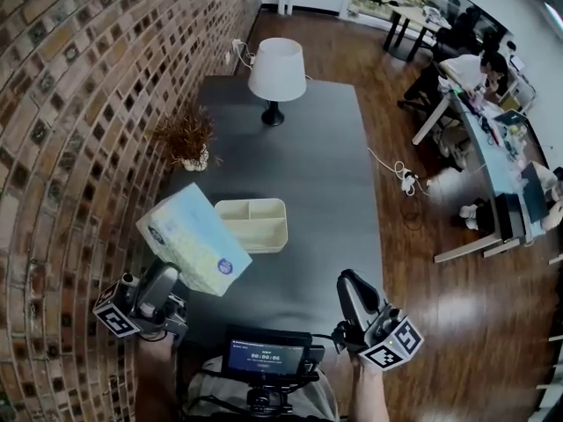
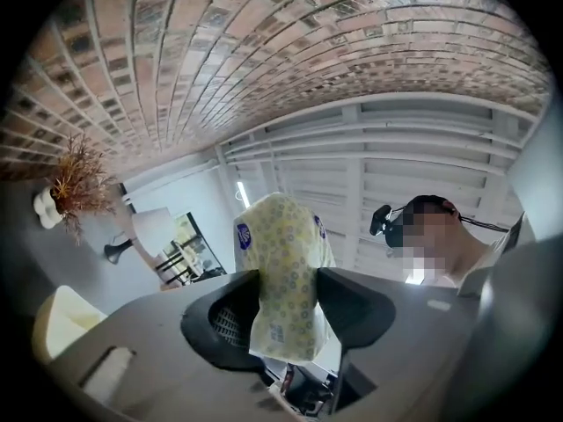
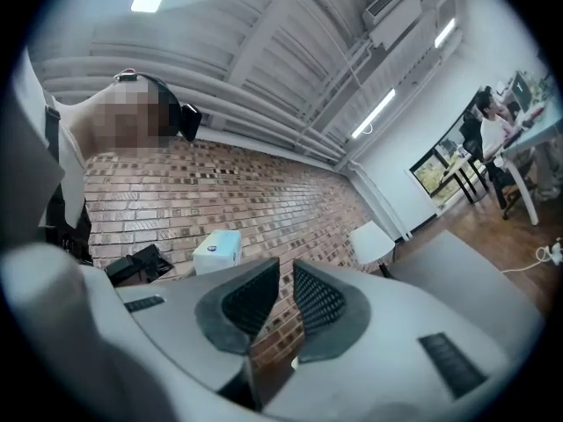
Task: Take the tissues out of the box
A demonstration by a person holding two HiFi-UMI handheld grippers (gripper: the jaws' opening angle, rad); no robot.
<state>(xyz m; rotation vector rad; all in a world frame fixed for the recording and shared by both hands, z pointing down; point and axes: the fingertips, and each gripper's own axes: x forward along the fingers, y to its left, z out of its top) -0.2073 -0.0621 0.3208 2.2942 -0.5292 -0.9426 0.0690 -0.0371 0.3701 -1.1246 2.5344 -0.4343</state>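
The tissue box [image 1: 193, 240] is pale yellow-green with a blue round logo. It is lifted off the grey table [image 1: 308, 174] and tilted, near the brick wall. My left gripper [image 1: 167, 281] is shut on its lower end. In the left gripper view the box [image 2: 283, 253] stands squeezed between the two dark pads [image 2: 230, 310] of the left gripper [image 2: 286, 310]. No tissue shows outside the box. My right gripper [image 1: 352, 290] is held low on the right, apart from the box. In its own view the right gripper [image 3: 281, 293] stands a narrow gap apart, holding nothing, and the box [image 3: 217, 248] shows to the left.
A cream compartment tray [image 1: 252, 204] lies on the table just right of the box. Farther back stand a white lamp [image 1: 276, 73] and a dried plant in a small vase [image 1: 186, 139]. The brick wall [image 1: 79, 104] runs along the left. Desks with seated people [image 1: 479, 77] are at the right.
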